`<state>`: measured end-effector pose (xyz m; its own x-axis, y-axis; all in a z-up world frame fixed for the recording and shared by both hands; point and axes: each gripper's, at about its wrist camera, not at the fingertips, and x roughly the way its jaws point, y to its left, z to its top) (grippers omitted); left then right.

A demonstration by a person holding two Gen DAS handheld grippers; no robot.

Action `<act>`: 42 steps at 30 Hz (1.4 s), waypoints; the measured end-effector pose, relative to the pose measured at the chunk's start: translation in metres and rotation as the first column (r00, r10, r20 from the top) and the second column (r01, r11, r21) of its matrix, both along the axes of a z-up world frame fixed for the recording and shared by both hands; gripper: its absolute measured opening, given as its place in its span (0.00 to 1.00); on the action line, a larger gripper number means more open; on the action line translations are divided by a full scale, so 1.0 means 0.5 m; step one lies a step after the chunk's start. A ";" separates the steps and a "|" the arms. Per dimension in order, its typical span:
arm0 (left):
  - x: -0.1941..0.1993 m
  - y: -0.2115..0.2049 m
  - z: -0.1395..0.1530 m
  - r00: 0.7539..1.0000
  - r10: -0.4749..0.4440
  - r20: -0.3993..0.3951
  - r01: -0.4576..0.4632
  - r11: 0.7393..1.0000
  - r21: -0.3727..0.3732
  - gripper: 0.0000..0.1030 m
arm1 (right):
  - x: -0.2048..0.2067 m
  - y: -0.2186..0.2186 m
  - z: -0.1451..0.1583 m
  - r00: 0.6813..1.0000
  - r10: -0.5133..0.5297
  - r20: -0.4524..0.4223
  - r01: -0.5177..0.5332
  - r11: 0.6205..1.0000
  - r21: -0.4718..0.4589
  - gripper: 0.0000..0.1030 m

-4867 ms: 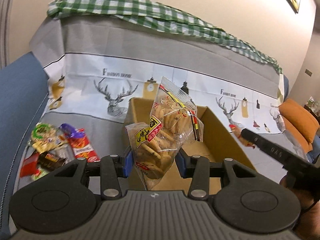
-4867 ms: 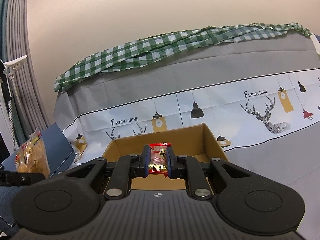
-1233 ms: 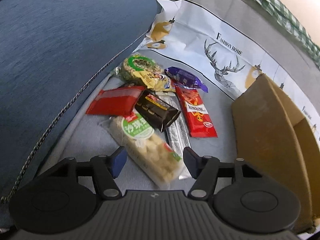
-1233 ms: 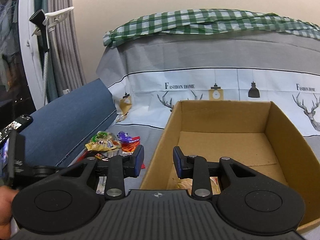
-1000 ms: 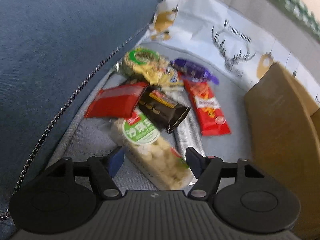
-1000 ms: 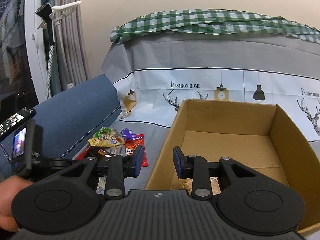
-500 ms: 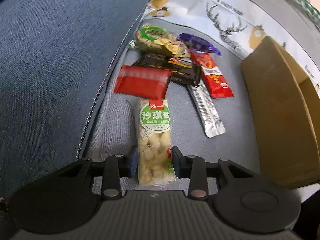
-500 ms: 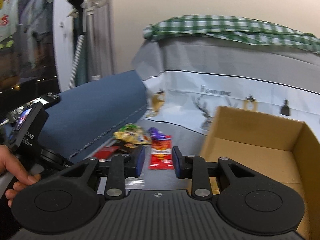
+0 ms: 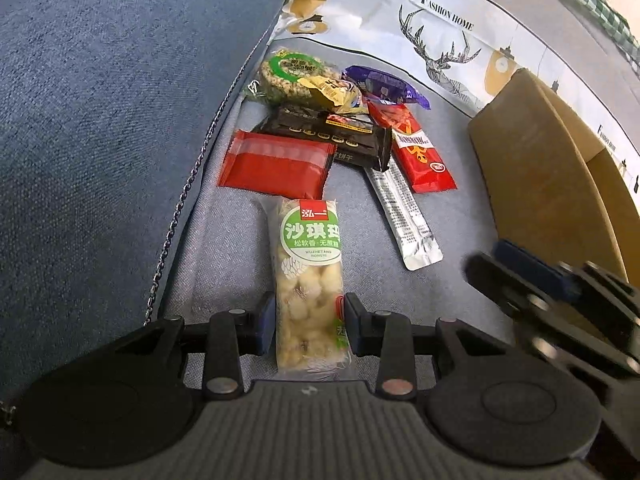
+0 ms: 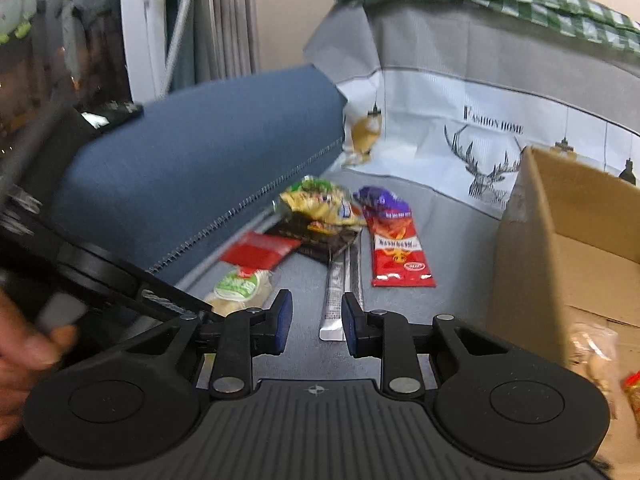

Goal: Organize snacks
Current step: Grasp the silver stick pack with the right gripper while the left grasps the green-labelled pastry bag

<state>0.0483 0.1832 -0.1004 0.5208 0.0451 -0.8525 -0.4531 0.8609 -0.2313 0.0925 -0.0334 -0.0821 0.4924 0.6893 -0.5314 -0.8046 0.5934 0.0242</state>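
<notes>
We are clamping the left tongs (image 9: 310, 322) across the rice-puff bar (image 9: 310, 280), lengthwise toward the red packet (image 9: 276, 168); right tongs (image 10: 314, 318) hanging part-open, empty.

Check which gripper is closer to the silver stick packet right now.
Right. The right gripper hovers with the near end of the silver stick packet framed between its open jaws; the left gripper is off to its side, clamped on the green-label puffed bar.

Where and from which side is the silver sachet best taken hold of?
Grip the silver sachet across its narrow width near the free lower end, coming from above. It lies flat and long on the sofa cover; its upper end is tucked under the black packet, and the red packet lies close beside that upper part.
</notes>
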 end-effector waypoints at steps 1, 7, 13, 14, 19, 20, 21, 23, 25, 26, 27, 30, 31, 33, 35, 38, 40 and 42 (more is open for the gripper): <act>0.000 -0.001 0.000 1.000 0.000 0.000 0.000 1.000 0.003 0.38 | 0.005 0.011 -0.009 1.000 -0.009 0.002 0.009 1.000 -0.007 0.27; -0.004 -0.001 0.001 1.000 -0.008 0.008 0.008 1.000 0.002 0.38 | 0.064 0.064 -0.070 0.996 -0.082 -0.017 0.082 0.996 -0.039 0.29; -0.002 -0.002 0.001 1.000 -0.005 0.005 0.005 1.000 0.010 0.38 | 0.109 0.112 -0.113 0.996 -0.076 -0.044 0.073 0.995 -0.071 0.41; -0.002 -0.002 0.001 1.000 -0.004 0.005 0.004 1.000 0.010 0.38 | 0.115 0.120 -0.118 0.997 -0.063 -0.051 0.059 0.995 -0.076 0.41; 0.000 0.000 0.000 1.000 0.003 0.008 -0.003 1.000 0.009 0.38 | 0.128 0.133 -0.124 0.998 -0.041 -0.053 0.036 0.995 -0.091 0.32; 0.001 0.000 0.000 1.000 0.005 0.009 -0.005 1.000 0.008 0.38 | 0.128 0.132 -0.121 0.998 -0.037 -0.054 0.032 0.995 -0.093 0.30; 0.001 0.001 0.001 1.000 0.005 0.010 -0.006 1.000 0.007 0.38 | 0.127 0.128 -0.119 0.998 -0.034 -0.057 0.028 0.995 -0.096 0.28; 0.001 0.002 0.001 1.000 0.005 0.016 -0.005 1.000 0.004 0.38 | 0.123 0.118 -0.111 0.997 -0.041 -0.065 0.034 0.993 -0.109 0.27; -0.002 0.003 0.003 1.000 0.004 0.023 -0.004 1.000 0.001 0.38 | 0.119 0.106 -0.101 0.994 -0.064 -0.091 0.052 0.991 -0.124 0.27; -0.002 0.004 0.004 1.000 0.003 0.025 -0.003 1.000 -0.001 0.38 | 0.115 0.099 -0.095 0.992 -0.073 -0.106 0.059 0.990 -0.131 0.27; -0.004 0.004 0.004 1.000 0.001 0.028 -0.001 1.000 -0.003 0.38 | 0.109 0.094 -0.089 0.990 -0.077 -0.116 0.061 0.988 -0.141 0.27; -0.006 0.003 0.005 0.999 -0.002 0.034 0.002 1.000 -0.007 0.38 | 0.080 0.072 -0.066 0.985 -0.091 -0.143 0.066 0.983 -0.173 0.27; -0.005 0.004 0.004 0.999 -0.004 0.034 0.004 1.000 -0.007 0.38 | 0.070 0.065 -0.059 0.983 -0.092 -0.156 0.064 0.982 -0.179 0.27; -0.004 0.003 0.004 0.999 -0.009 0.031 0.009 1.000 -0.011 0.38 | 0.045 0.047 -0.048 0.983 -0.088 -0.164 0.055 0.980 -0.194 0.27; -0.002 0.003 0.001 1.000 -0.020 0.022 0.021 0.999 -0.026 0.38 | 0.018 0.029 -0.040 0.985 -0.075 -0.157 0.042 0.979 -0.201 0.27; 0.001 0.002 -0.001 1.000 -0.026 0.011 0.026 0.999 -0.028 0.38 | -0.007 0.014 -0.045 0.989 -0.073 -0.128 0.045 0.976 -0.214 0.27; 0.003 0.000 -0.002 0.999 -0.032 0.007 0.032 0.999 -0.025 0.38 | -0.008 0.010 -0.059 0.988 -0.097 -0.118 0.068 0.973 -0.222 0.27; 0.004 -0.002 -0.002 0.999 -0.041 0.002 0.041 0.999 -0.023 0.39 | -0.004 0.008 -0.070 0.985 -0.120 -0.128 0.089 0.971 -0.222 0.27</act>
<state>0.0502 0.1824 -0.1015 0.5233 0.0038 -0.8522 -0.4171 0.8732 -0.2522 0.0904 -0.0296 -0.1170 0.4662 0.5005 -0.7295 -0.7355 0.6775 -0.0051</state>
